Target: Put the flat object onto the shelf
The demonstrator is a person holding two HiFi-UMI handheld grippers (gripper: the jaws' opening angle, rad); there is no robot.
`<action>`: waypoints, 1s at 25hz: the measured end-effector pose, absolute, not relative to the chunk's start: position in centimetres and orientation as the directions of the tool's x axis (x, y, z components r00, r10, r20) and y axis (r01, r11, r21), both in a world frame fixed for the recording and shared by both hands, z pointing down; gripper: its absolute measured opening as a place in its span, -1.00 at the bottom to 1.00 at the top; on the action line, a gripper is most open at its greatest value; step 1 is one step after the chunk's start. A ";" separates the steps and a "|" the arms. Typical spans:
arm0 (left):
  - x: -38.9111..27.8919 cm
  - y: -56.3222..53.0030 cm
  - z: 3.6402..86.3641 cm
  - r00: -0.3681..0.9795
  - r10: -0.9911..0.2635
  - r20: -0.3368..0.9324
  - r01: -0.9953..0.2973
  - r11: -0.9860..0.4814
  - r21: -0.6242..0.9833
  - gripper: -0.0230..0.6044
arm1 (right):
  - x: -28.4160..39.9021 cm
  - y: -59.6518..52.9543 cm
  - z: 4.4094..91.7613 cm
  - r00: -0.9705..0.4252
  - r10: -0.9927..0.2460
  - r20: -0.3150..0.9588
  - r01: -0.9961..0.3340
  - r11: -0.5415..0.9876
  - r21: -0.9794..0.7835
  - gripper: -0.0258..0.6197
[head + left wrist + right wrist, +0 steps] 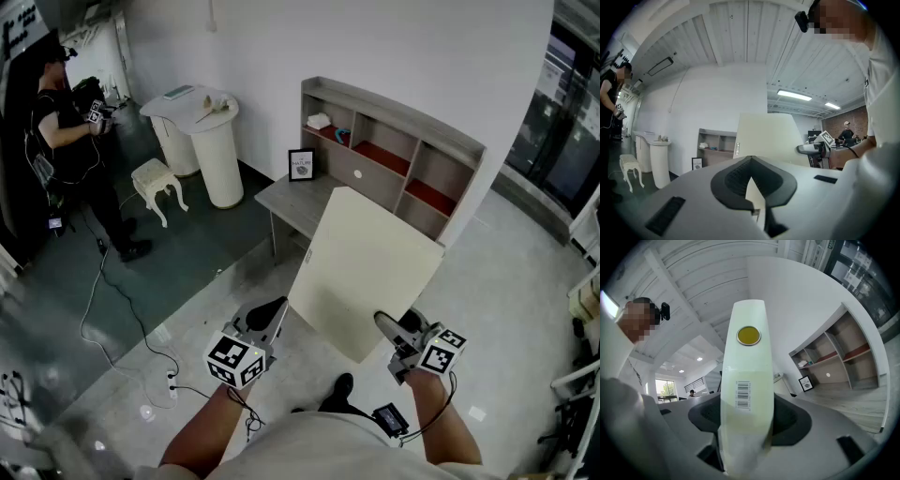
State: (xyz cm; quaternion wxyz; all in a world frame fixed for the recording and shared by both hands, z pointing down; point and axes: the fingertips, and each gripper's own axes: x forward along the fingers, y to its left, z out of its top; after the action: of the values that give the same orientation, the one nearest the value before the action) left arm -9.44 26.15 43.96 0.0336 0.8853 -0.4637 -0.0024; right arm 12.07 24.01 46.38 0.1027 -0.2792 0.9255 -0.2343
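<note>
i'm holding the board (361, 272) between me and the shelf (394, 141) ahead, left gripper (272, 319) and right gripper (386, 326) each pinching, it seems, a near edge.

I see a plain white wall (403, 56) across the top of the head view. The floor (506, 281) is pale at right, with a darker grey patch (187, 262) at left. A wooden shelf unit (394, 141) with red-lined compartments stands against the wall, centre-right, on a grey desk (286, 202). A small framed picture (301, 165) stands at its left end. A white round pedestal (211, 150) and a white stool (157, 186) sit upper left. There is dark glazing (572, 122) upper right. The left gripper view shows a white slatted ceiling (740, 28), strip lights (794, 95) and a brick wall (855, 117) at far right.
</note>
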 end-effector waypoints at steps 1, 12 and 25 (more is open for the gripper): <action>-9.3 26.0 43.9 0.575 -0.818 0.024 -0.816 -0.572 0.078 -0.89 | 12.1 23.9 46.4 -0.824 -0.564 -0.055 -0.469 0.733 -0.492 -0.02; -8.2 22.5 45.0 0.578 -0.816 0.023 -0.814 -0.574 0.090 -0.89 | 13.8 21.3 47.7 -0.812 -0.583 -0.024 -0.500 0.717 -0.485 -0.02; -2.2 12.1 47.1 0.582 -0.811 0.062 -0.811 -0.573 0.120 -0.89 | 20.4 10.5 49.5 -0.788 -0.616 -0.020 -0.527 0.691 -0.494 -0.02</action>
State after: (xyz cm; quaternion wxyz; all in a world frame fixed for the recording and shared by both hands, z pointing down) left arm -2.25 12.09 47.08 0.0680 0.8868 -0.4571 0.0002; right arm 20.40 10.46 49.53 0.0925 -0.3123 0.9149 -0.2383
